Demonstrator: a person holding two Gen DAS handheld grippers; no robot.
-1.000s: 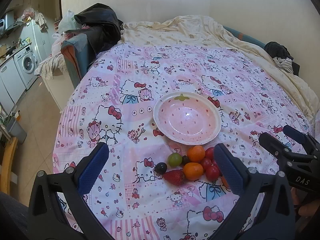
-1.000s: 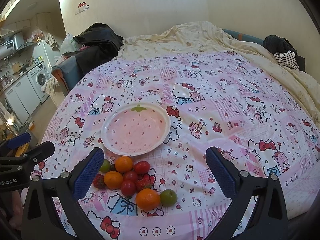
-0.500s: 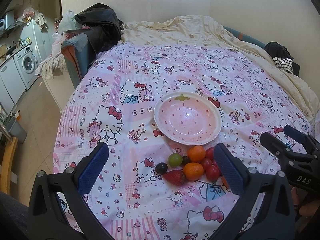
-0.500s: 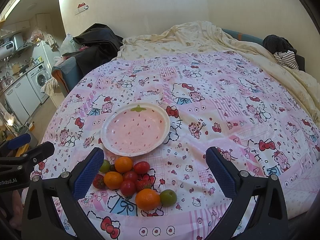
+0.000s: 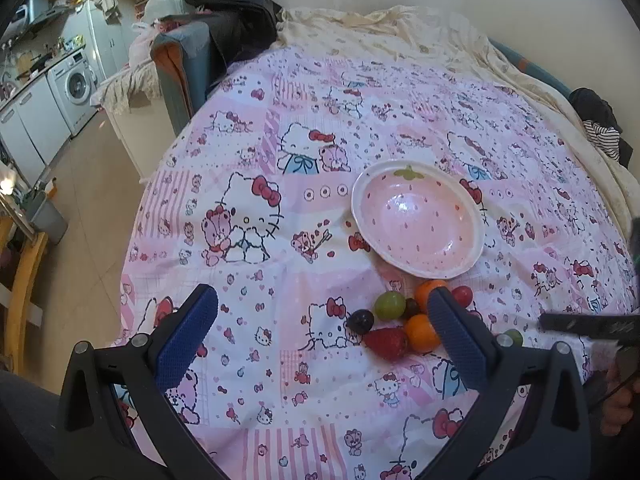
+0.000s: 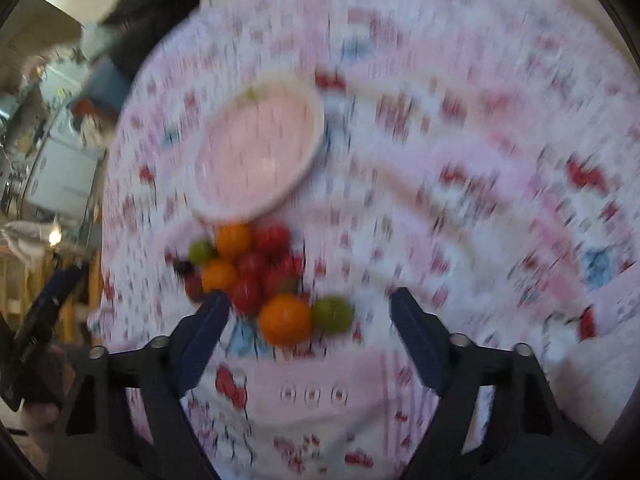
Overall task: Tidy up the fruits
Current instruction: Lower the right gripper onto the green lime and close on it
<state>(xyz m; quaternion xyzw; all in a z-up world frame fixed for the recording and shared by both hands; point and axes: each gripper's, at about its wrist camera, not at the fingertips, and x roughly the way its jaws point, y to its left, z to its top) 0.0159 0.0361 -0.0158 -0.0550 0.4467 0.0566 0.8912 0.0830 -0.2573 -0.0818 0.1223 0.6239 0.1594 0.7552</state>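
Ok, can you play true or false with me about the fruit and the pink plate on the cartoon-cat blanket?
1. The pink plate has no fruit on it. True.
2. A strawberry lies on the blanket beside the oranges. True.
3. The fruits are scattered all over the bed. False: they sit bunched together just below the plate's rim.
4. The right gripper is squeezing an orange. False: its jaws are closing with nothing pressed between them; the big orange lies on the blanket in front of them.
5. The left gripper holds a green grape. False: it is open and empty; the green grape rests on the blanket.
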